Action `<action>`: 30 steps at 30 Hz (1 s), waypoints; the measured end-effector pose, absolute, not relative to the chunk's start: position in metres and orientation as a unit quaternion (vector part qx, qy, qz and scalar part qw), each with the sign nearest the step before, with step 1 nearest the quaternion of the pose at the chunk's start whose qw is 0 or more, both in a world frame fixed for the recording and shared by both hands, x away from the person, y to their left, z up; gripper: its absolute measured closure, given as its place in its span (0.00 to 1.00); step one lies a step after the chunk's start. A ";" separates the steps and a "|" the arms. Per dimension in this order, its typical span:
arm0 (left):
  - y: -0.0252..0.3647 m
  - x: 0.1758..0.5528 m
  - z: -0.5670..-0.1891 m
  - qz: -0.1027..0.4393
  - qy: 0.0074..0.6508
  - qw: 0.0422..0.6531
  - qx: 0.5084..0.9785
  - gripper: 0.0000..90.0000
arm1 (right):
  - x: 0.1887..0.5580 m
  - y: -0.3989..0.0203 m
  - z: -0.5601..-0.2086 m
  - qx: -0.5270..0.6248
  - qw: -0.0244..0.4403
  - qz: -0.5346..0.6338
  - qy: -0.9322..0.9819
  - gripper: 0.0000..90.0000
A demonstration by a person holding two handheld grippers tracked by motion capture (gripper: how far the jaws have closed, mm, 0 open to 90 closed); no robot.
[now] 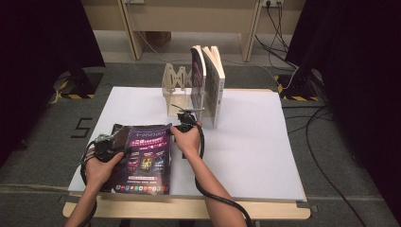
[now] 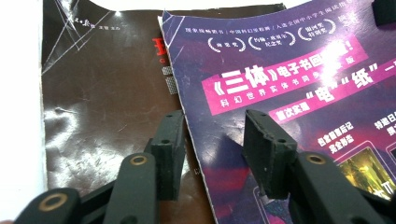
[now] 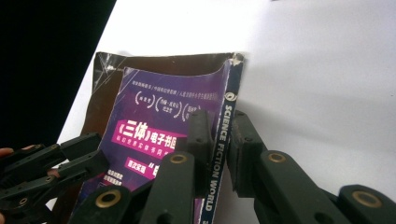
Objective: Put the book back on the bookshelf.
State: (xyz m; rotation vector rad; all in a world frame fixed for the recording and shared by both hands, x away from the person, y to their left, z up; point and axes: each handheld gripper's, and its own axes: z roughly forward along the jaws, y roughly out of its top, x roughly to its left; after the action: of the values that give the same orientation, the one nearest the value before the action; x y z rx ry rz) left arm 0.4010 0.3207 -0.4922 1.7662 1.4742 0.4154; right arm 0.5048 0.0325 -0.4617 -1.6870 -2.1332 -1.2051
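Pinching the spine (image 3: pixel 227 112) of the magazine (image 1: pixel 144 158) between the black jaws of the right gripper (image 3: pixel 219 135), pressing close on both sides. Keeping the left gripper (image 2: pixel 212 135) spread, straddling the loose cover edge, gripping nothing. Probably risking a tear in the worn spine, or letting the thin pages sag and slip out, holding by only one narrow edge. Lying flat at the near left of the white table (image 1: pixel 246 142), showing a glossy purple cover, curling up slightly, over a creased dark brown sheet (image 2: pixel 102 93).
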 end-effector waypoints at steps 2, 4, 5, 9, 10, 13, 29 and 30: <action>0.321 0.401 -0.492 0.165 0.581 0.390 0.695 0.61 | 0.504 0.032 -0.461 -0.564 0.082 -0.406 -0.715 0.91; 0.321 0.401 -0.492 0.165 0.582 0.393 0.693 0.60 | 0.504 0.032 -0.459 -0.565 0.083 -0.407 -0.713 0.91; 0.321 0.401 -0.492 0.166 0.581 0.393 0.693 0.59 | 0.503 0.032 -0.458 -0.564 0.082 -0.409 -0.713 0.91; 0.322 0.401 -0.492 0.171 0.581 0.391 0.694 0.56 | 0.502 0.029 -0.454 -0.563 0.077 -0.421 -0.706 0.92; 0.323 0.401 -0.491 0.173 0.580 0.391 0.693 0.56 | 0.502 0.028 -0.453 -0.565 0.075 -0.424 -0.704 0.92; 0.324 0.401 -0.491 0.179 0.577 0.395 0.692 0.54 | 0.501 0.023 -0.449 -0.564 0.070 -0.432 -0.701 0.93; 0.322 0.402 -0.493 0.190 0.563 0.407 0.694 0.51 | 0.494 0.005 -0.427 -0.556 0.039 -0.451 -0.697 0.94; 0.322 0.402 -0.493 0.190 0.562 0.406 0.695 0.51 | 0.493 0.004 -0.426 -0.554 0.037 -0.455 -0.696 0.94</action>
State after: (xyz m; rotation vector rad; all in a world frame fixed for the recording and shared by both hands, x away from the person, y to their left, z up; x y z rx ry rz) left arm 0.4023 0.3222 -0.4931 1.7531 1.4190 0.4799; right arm 0.4933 0.0038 -0.4255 -1.7019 -2.1358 -1.3965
